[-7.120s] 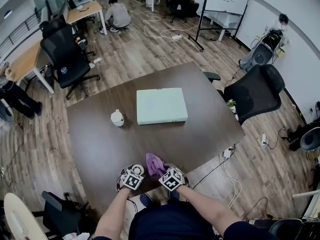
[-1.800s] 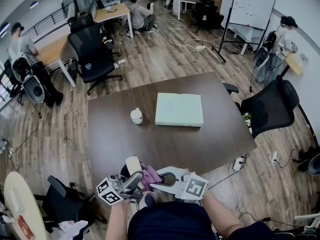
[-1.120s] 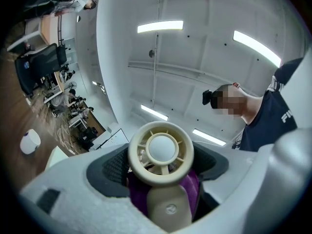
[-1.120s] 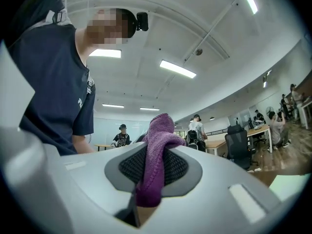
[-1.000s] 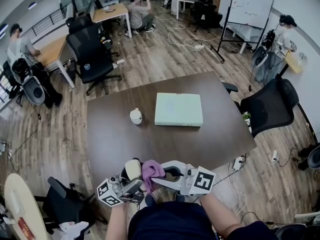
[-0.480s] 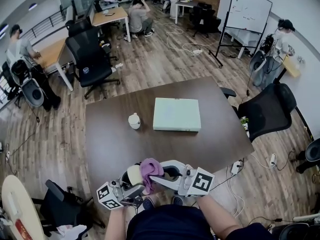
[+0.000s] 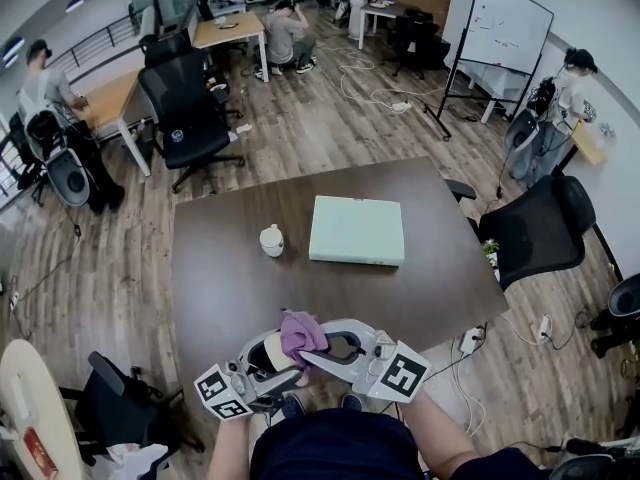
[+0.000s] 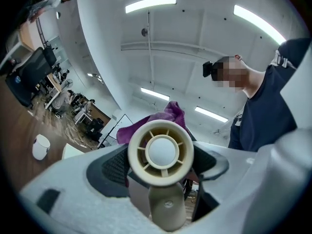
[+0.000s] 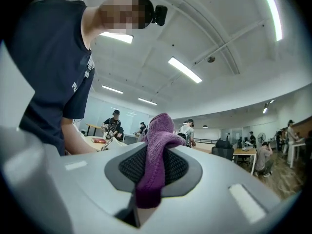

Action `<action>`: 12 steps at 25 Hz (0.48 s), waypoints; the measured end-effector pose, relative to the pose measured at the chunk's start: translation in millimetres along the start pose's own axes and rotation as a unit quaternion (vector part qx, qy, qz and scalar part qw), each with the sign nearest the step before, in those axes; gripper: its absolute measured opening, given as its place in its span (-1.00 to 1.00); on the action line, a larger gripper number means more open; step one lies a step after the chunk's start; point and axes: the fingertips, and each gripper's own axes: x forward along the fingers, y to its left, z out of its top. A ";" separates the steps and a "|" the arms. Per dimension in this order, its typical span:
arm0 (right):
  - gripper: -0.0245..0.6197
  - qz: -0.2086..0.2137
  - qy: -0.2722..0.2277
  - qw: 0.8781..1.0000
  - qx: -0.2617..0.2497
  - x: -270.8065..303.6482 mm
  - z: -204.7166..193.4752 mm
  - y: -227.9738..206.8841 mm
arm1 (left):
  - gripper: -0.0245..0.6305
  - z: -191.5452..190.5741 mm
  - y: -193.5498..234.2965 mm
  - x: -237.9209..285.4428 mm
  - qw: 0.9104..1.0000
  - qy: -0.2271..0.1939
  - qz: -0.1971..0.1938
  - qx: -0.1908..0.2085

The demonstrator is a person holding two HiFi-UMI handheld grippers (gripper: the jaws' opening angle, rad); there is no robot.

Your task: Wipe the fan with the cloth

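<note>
The left gripper (image 7: pixel 268 356) fingers grip the little fan (image 8: pixel 161 152); the right gripper (image 7: pixel 312 351) fingers pinch the purple cloth (image 9: pixel 157 150). Rub softly, holding the fan steady.

A dark brown table (image 7: pixel 230 268) stands on a wood-plank floor (image 7: pixel 330 138) in an open office. One black office chair (image 7: pixel 188 108) sits beyond its far left corner and another (image 7: pixel 545 230) at its right edge. Further back are light wooden desks (image 7: pixel 225 30) and a whiteboard (image 7: pixel 510 23) on a black stand. Cables (image 7: pixel 375 90) trail across the floor, and a power strip (image 7: pixel 470 340) lies near the table's right corner. The wall (image 7: pixel 610 18) at right is white. Overhead, long strip lights (image 8: pixel 150 3) run across a white ceiling (image 8: pixel 195 48).
</note>
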 end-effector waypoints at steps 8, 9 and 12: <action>-0.69 0.074 0.082 0.991 -0.072 6.1 -12.5 29.5 | 0.23 -12.9 5.0 3.3 0.999 0.040 0.020 0.013; -0.69 0.075 0.082 0.991 -0.075 5.7 -12.3 29.8 | 0.23 -14.1 4.5 4.1 0.999 0.041 0.019 0.012; -0.69 0.059 0.080 0.992 -0.072 4.5 -14.0 26.4 | 0.23 -16.8 2.8 6.2 0.999 0.047 0.015 0.013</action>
